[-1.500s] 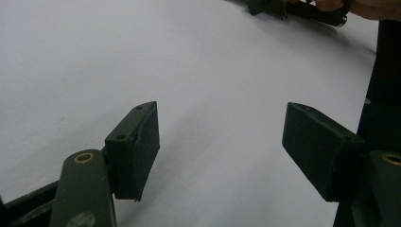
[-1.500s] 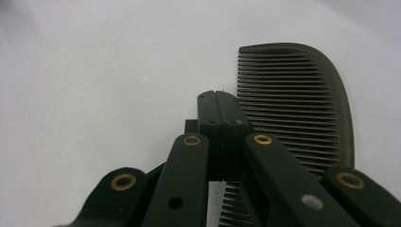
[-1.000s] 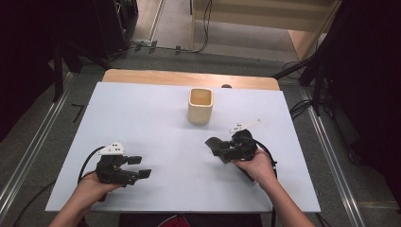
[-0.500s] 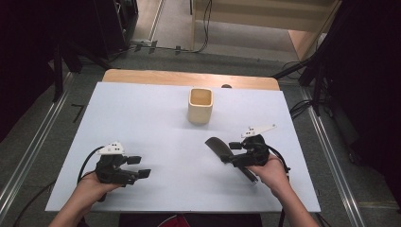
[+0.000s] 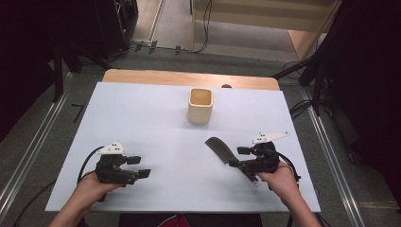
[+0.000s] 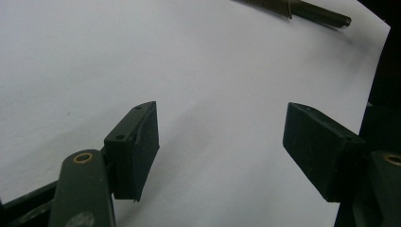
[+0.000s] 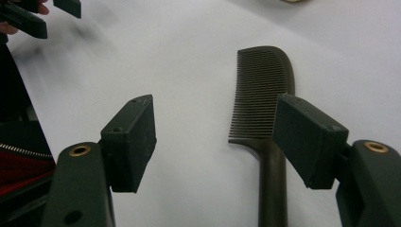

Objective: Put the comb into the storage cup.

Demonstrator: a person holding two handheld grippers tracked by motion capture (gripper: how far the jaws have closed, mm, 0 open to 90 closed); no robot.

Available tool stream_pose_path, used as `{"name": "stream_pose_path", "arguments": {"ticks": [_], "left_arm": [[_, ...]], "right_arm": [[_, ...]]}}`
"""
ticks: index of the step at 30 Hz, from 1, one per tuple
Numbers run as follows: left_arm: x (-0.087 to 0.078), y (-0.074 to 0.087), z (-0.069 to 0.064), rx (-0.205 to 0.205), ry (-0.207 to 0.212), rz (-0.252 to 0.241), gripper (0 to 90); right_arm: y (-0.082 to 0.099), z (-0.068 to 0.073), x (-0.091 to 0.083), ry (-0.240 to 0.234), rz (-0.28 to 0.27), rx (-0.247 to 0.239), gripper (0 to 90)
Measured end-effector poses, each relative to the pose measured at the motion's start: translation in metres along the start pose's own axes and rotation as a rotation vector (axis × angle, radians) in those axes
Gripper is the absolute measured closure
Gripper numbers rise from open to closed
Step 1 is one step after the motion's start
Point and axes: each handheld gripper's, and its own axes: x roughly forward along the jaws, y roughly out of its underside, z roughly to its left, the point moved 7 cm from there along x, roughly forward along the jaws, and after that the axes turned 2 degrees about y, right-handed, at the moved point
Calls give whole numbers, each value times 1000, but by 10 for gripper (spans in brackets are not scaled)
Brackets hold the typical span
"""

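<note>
A dark comb (image 5: 219,148) lies flat on the white table sheet (image 5: 156,118), teeth end away from me; its handle runs back under my right gripper (image 5: 239,157). That gripper is open. Its jaws have just been opening, and the pads press on nothing. In the right gripper view the comb (image 7: 263,90) lies ahead of my right gripper (image 7: 215,142), its handle passing close inside the right-hand jaw. My left gripper (image 5: 139,166) rests open at the near left, with bare table between its jaws (image 6: 220,151). The comb's handle (image 6: 314,13) lies far off in the left gripper view.
A beige square cup (image 5: 200,106) stands upright at the back middle of the sheet. A wooden table edge (image 5: 189,78) runs behind it. Metal rails (image 5: 28,156) flank the table on the floor, and cables lie at the back. My left gripper (image 7: 38,16) appears far off in the right gripper view.
My right gripper opened, left the comb lying on the sheet, and drew back to the right and toward me. The left gripper stayed where it was.
</note>
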Motion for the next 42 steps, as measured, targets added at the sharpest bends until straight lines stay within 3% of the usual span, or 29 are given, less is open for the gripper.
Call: {"name": "stream_pose_path", "arguments": {"ticks": [14, 28, 32, 42], "left_arm": [[0, 0, 0, -4, -2, -2, 287], [0, -1, 0, -1, -1, -4, 287], [-1, -1, 0, 0, -7, -7, 287], [-2, -9, 2, 2, -6, -36, 287]], "right_arm": [[17, -6, -19, 46, -22, 10, 283], [19, -10, -16, 70, -28, 28, 270], [21, -11, -17, 90, -54, 30, 244], [42, -21, -17, 151, -44, 65, 264]]}}
